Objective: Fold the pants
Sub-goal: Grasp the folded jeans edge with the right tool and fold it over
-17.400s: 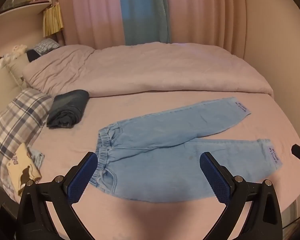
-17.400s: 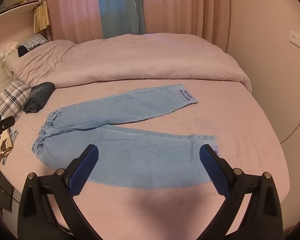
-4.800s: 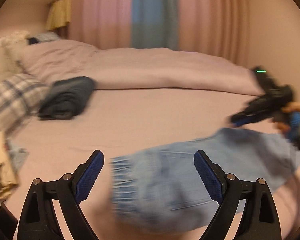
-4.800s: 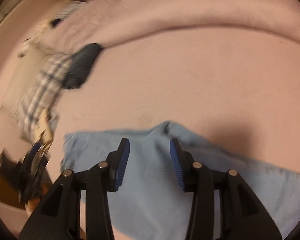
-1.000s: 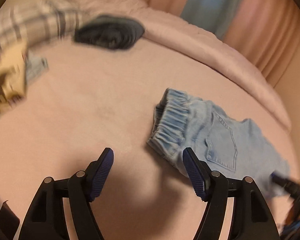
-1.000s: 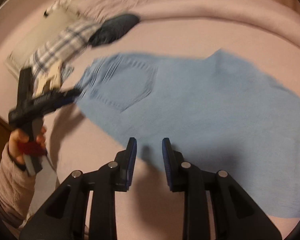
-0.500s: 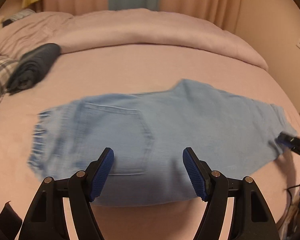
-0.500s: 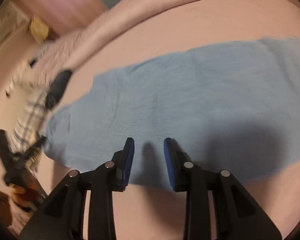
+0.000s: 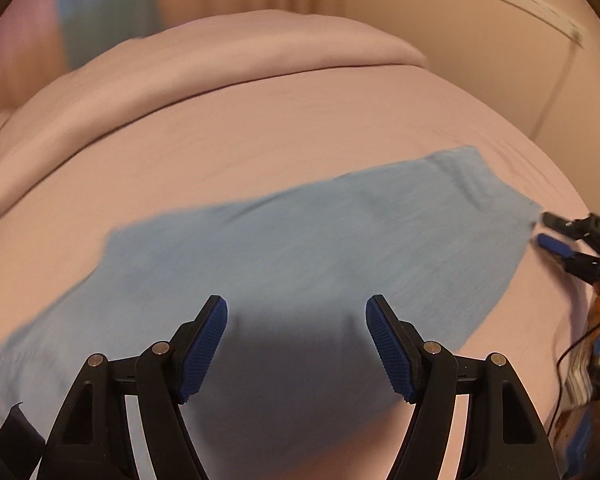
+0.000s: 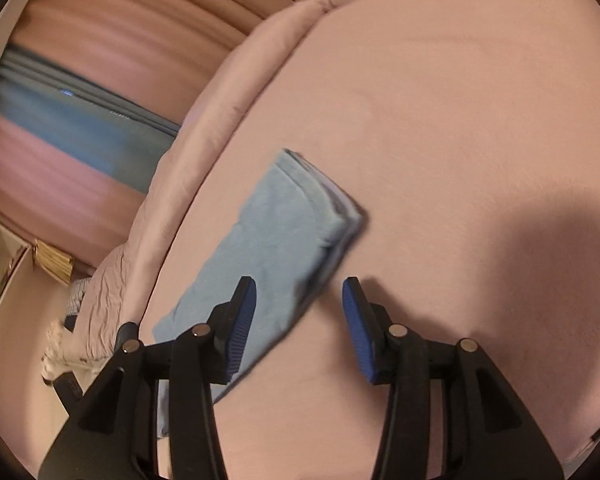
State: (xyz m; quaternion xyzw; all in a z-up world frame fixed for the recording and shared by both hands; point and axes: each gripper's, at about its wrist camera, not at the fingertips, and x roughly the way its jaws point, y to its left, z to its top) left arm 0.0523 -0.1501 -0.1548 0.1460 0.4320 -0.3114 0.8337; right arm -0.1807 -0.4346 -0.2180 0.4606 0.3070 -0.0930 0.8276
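Pants (image 9: 300, 248), light blue and folded into a long band, lie flat across the pink bed (image 9: 260, 128) in the left wrist view, running from the lower left up to the right, where the band ends just short of the bed's right edge. Beyond the band a wide stretch of bare sheet reaches back to the rolled duvet (image 9: 204, 68). The left gripper (image 9: 296, 344) hangs tilted down over the near long edge of the pants, its blue pads (image 9: 204, 344) spread wide with nothing caught between them and its shadow falling on the cloth. At the far right the right gripper (image 9: 556, 236) pokes in beside the end of the band; the picture is blurred.

In the right wrist view the frame is rolled, so the bed slants. The layered end of the pants (image 10: 284, 248) sits ahead and to the left of the right gripper (image 10: 300, 320), with open sheet to the right and a broad shadow there. Its jaws are opening; the cloth's corner shows in the gap between the pads (image 10: 242, 320) but neither pad presses on it.
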